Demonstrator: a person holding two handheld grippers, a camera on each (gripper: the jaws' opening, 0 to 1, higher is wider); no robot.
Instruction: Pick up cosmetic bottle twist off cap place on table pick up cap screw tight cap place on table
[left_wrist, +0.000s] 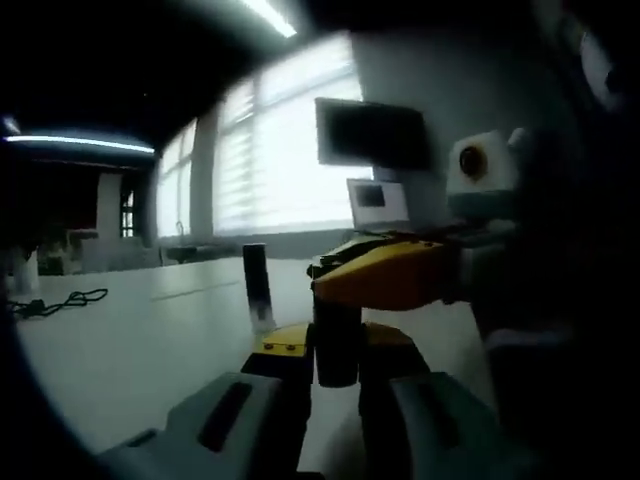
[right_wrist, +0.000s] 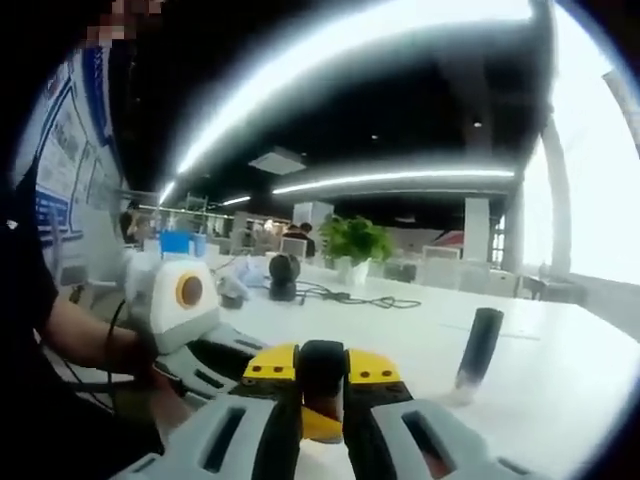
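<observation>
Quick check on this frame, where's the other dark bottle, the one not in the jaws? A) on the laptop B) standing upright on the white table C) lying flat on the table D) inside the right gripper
B: a dark bottle stands upright on the white table, apart from both grippers; also seen at.

Left gripper view: low over the white counter (left_wrist: 130, 350), looking along its own tool (left_wrist: 335, 350) toward bright windows (left_wrist: 270, 150), right tool (left_wrist: 390, 275) close in. Right gripper view: low too, facing down the open office, left tool (right_wrist: 215, 365) near. Shared: counter and the upright dark cap (left_wrist: 257, 285) (right_wrist: 478, 347).
</observation>
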